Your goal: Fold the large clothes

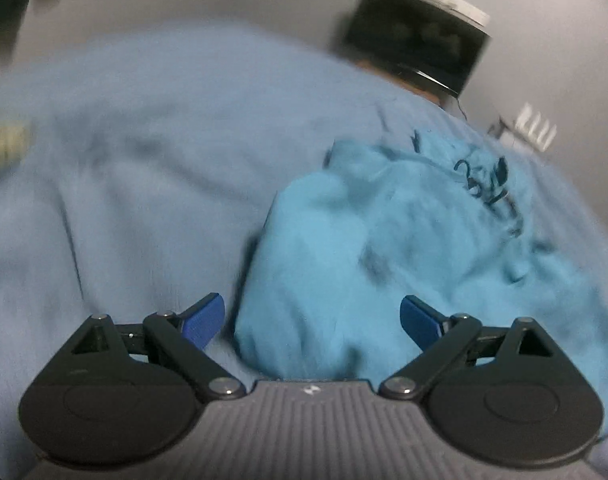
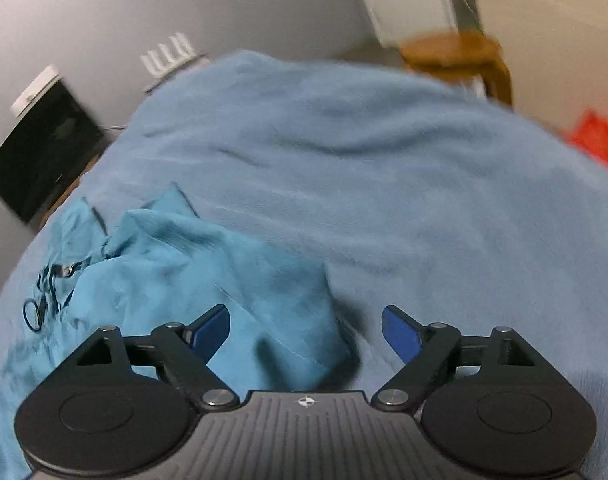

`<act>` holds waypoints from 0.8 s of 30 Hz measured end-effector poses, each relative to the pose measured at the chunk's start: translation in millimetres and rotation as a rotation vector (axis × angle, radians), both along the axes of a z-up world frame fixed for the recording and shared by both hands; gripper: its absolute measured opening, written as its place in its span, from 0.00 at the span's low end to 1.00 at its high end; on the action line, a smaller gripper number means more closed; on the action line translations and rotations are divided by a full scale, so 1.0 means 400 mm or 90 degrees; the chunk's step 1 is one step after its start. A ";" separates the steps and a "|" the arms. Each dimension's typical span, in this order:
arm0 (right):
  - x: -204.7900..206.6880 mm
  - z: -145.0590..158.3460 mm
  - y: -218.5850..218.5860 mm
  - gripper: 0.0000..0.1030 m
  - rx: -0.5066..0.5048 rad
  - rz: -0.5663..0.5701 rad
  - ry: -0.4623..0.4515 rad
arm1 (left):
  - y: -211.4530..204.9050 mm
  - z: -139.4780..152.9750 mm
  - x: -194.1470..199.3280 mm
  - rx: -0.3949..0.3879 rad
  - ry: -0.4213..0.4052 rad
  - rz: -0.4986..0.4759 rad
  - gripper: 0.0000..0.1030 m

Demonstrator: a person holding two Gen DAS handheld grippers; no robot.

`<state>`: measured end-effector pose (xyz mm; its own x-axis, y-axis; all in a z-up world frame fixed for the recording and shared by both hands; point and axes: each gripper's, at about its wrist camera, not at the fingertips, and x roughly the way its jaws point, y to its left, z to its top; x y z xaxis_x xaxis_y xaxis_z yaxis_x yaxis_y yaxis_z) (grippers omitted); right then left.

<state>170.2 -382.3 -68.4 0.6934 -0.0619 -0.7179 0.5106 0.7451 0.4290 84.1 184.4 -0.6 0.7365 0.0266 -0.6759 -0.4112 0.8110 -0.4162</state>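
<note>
A turquoise garment (image 1: 384, 248) with dark printed lettering lies bunched on a pale blue blanket (image 1: 144, 160). My left gripper (image 1: 312, 320) hangs over the garment's near left edge, its blue pads wide apart and pressing on nothing. In the right wrist view the same garment (image 2: 192, 272) lies at the lower left on the blanket (image 2: 384, 168). My right gripper (image 2: 306, 334) stands open above the garment's right-hand corner, with cloth below the gap and no pad touching it. Both views are blurred by motion.
A black box-shaped appliance (image 1: 416, 36) stands beyond the bed's far edge, also seen as the black appliance (image 2: 44, 152). A white rack (image 2: 168, 54) sits by the wall. A wooden stool (image 2: 460, 56) and a red object (image 2: 596, 136) lie past the blanket at right.
</note>
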 end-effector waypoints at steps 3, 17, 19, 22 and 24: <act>0.020 -0.049 -0.014 0.83 0.085 0.007 0.034 | 0.020 -0.033 -0.018 -0.117 0.030 -0.016 0.92; 0.111 -0.173 0.005 0.47 0.179 0.062 -0.007 | 0.039 -0.144 0.093 -0.126 0.036 0.043 0.41; 0.101 -0.150 0.022 0.25 0.151 0.074 -0.038 | 0.055 -0.127 0.068 -0.149 -0.012 0.045 0.18; 0.062 -0.095 0.019 0.12 0.156 0.090 -0.098 | 0.053 -0.092 0.046 -0.147 -0.054 0.031 0.10; 0.038 -0.060 0.019 0.10 0.163 0.109 -0.121 | 0.047 -0.061 0.025 -0.140 -0.083 0.016 0.09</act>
<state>185.3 -374.5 -92.5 0.8012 0.2312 -0.5519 0.2811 0.6689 0.6882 93.9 203.4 -24.9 0.8191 -0.0907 -0.5664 -0.3616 0.6849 -0.6326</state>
